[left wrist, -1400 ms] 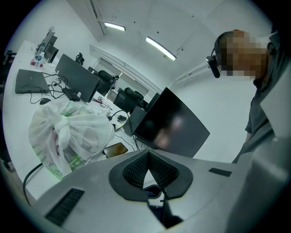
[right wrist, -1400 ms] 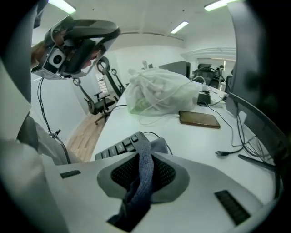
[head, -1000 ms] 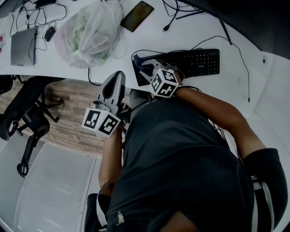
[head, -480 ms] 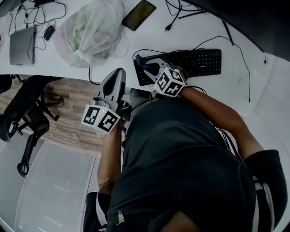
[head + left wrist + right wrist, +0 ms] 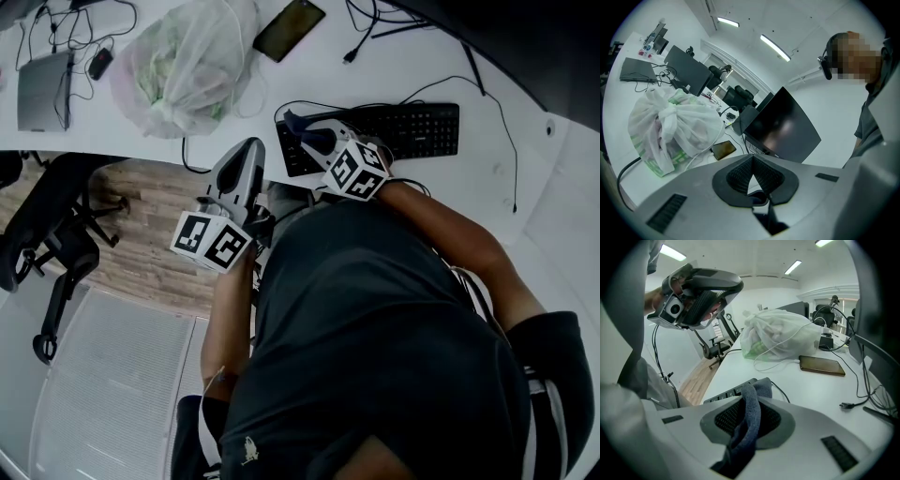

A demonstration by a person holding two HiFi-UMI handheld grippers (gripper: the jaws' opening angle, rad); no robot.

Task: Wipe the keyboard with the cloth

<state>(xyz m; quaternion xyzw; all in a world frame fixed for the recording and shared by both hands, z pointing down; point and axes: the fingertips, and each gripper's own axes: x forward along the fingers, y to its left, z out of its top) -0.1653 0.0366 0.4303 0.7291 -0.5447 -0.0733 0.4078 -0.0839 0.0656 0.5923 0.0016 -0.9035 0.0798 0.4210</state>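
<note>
The right hand-held gripper (image 5: 317, 139) is clenched on the cloth (image 5: 751, 401), a soft blue-grey knit that runs as a folded strip between the jaws. Its free end droops forward onto the left end of the keyboard (image 5: 412, 129), which lies flat on the white bench (image 5: 497, 89). The cloth looks light and limp. It will likely bunch and drag rather than push, so the grip is best kept near its middle with a loose tail left to sweep the keys. The keyboard seems light and stiff with a thin cable at the back, and it may slide under a firm stroke; the place to steady it would be its frame edge, not the keys. The left hand-held gripper (image 5: 751, 161) is clamped shut with nothing in it, and is held off the bench edge, well apart from the keyboard.
</note>
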